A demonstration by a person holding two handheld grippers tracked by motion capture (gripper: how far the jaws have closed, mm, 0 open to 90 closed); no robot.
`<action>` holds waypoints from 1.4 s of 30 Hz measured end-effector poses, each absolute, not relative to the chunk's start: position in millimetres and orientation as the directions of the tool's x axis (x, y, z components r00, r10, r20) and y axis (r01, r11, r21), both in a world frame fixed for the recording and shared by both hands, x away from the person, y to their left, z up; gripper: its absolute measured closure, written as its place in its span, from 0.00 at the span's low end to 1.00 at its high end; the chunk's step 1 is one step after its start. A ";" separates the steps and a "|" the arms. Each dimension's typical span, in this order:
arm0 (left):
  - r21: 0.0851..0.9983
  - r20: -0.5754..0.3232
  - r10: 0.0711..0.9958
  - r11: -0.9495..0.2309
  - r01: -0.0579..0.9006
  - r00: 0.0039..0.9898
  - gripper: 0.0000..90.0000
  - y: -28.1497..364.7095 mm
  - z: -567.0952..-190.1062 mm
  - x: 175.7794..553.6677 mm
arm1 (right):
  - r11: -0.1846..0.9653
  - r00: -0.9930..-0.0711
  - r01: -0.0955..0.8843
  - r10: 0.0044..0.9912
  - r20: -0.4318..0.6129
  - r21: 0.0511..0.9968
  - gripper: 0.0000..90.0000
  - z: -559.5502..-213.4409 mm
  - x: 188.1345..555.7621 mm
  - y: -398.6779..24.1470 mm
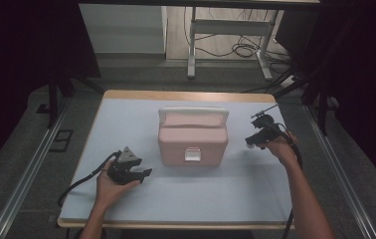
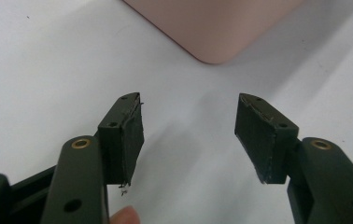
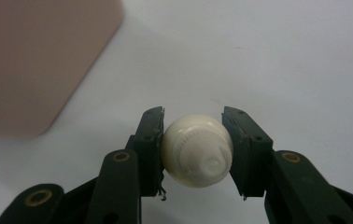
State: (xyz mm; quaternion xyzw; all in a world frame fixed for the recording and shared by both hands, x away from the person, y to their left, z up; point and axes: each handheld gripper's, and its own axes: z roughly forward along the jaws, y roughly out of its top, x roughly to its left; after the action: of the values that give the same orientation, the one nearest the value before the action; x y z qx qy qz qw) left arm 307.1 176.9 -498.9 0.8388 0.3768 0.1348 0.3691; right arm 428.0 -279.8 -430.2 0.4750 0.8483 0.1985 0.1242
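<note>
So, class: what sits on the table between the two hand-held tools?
The pink box, lid closed, stands between the left tool and the right tool, seen in the high view.

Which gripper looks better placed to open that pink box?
Probably left: the left gripper is open and empty near the pink box, while the right gripper is shut on a small white bottle.
</note>
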 end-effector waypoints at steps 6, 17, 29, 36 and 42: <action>0.727 -0.047 0.740 -0.435 0.531 0.671 0.47 177.5 -498.1 306.6 | 0.535 -0.587 0.720 0.809 -0.024 0.443 0.67 -432.1 413.7 -258.1; 0.720 -0.046 0.738 -0.443 0.534 0.673 0.47 175.9 -499.9 306.8 | 0.601 -0.651 0.686 0.759 -0.024 0.410 0.67 -450.7 402.0 -235.5; 0.717 -0.043 0.738 -0.446 0.536 0.673 0.46 175.6 -500.3 306.2 | 0.608 -0.659 0.689 0.752 -0.009 0.395 0.66 -464.7 400.1 -233.9; 0.720 -0.043 0.738 -0.444 0.533 0.673 0.46 176.8 -498.1 304.9 | 0.600 -0.655 0.684 0.756 -0.012 0.415 0.54 -460.8 397.5 -235.1; 0.729 -0.044 0.741 -0.435 0.528 0.670 0.46 179.3 -493.9 303.0 | 0.531 -0.610 0.666 0.792 -0.028 0.525 0.41 -439.1 387.6 -244.8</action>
State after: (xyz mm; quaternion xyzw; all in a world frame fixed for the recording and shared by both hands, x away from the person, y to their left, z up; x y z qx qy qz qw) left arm 303.0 179.3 -493.9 0.8348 0.3800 0.1429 0.3718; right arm 387.6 -244.8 -439.1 0.4215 0.8647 0.2388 0.1326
